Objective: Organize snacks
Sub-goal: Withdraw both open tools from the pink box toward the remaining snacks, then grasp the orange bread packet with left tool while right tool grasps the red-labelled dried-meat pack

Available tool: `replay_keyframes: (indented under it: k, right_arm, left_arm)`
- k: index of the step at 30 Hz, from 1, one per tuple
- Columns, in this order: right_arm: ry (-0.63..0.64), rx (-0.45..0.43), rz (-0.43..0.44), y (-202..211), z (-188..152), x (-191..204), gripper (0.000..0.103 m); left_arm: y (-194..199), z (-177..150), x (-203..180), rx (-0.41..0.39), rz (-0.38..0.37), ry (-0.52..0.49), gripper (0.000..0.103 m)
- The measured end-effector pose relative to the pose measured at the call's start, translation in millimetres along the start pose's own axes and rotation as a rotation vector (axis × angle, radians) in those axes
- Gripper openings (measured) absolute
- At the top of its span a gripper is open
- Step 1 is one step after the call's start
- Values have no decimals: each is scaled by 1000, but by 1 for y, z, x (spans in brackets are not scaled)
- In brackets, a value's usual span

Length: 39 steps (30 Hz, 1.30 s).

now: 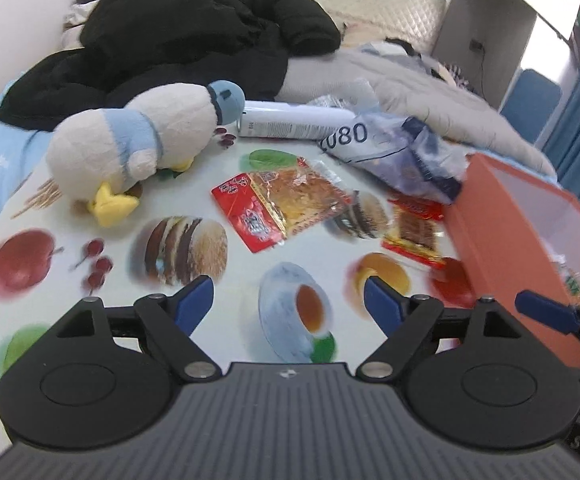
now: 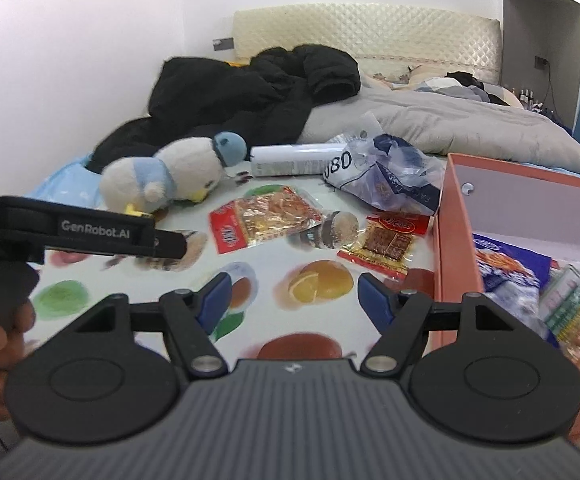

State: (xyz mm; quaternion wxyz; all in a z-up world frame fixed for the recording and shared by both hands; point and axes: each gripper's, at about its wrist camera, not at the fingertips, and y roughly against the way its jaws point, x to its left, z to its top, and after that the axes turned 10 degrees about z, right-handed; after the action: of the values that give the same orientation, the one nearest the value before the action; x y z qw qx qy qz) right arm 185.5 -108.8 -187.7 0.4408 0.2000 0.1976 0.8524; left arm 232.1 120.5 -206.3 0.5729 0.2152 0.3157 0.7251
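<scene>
Left gripper (image 1: pixel 288 304) with fingers wide apart, empty, aimed at the big red snack packet (image 1: pixel 278 208) lying flat mid-cloth, ready to straddle it. Right gripper (image 2: pixel 294 300) likewise spread and empty, near the smaller red packet (image 2: pixel 386 242) just left of the orange box (image 2: pixel 450 248). Box at right, open-topped, already holding packets for easy dropping in. Plush duck (image 1: pixel 138 140) far left, out of the way.

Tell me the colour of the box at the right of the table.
The box is salmon orange outside and pale inside, clearest in the right wrist view.
</scene>
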Motion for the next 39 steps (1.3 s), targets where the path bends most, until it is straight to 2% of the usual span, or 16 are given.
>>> replay_keyframes:
  k: [4, 9, 14, 18, 20, 21, 27, 30, 32, 33, 34, 39]
  right_arm:
    - [-4, 5, -54, -41, 3, -14, 71]
    - [-52, -16, -203, -96, 5, -37, 71]
    - [-93, -13, -299, -145, 7, -54, 71]
    - [-108, -8, -361, -169, 9, -67, 71]
    - [-113, 4, -376, -179, 11, -74, 71]
    - [-118, 8, -381, -182, 11, -76, 71]
    - [-132, 67, -394, -200, 13, -86, 71]
    - [-140, 69, -401, -203, 13, -88, 70]
    - [-147, 68, -382, -202, 13, -88, 66]
    - [-145, 70, -386, -202, 13, -88, 62]
    - [-144, 72, -391, -202, 14, -88, 58]
    - [-139, 81, -372, -197, 13, -89, 53]
  left_arm:
    - [-44, 17, -1, 0, 0, -68, 86]
    - [-82, 38, -10, -51, -10, -139, 86]
    - [-115, 57, -21, -57, -26, -186, 85]
    - [-139, 70, -33, -58, -49, -298, 85]
    - [-150, 76, -40, -52, -31, -361, 84]
    - [-155, 79, -42, -55, -47, -385, 84]
    - [-177, 90, -55, -83, -34, -468, 83]
    - [-195, 93, -53, -20, -30, -453, 73]
    - [-207, 92, -47, 37, -45, -415, 69]
    - [-209, 91, -44, 49, -47, -389, 65]
    - [-208, 91, -41, 49, -49, -370, 57]
    - [-195, 85, -34, 59, -37, -320, 33]
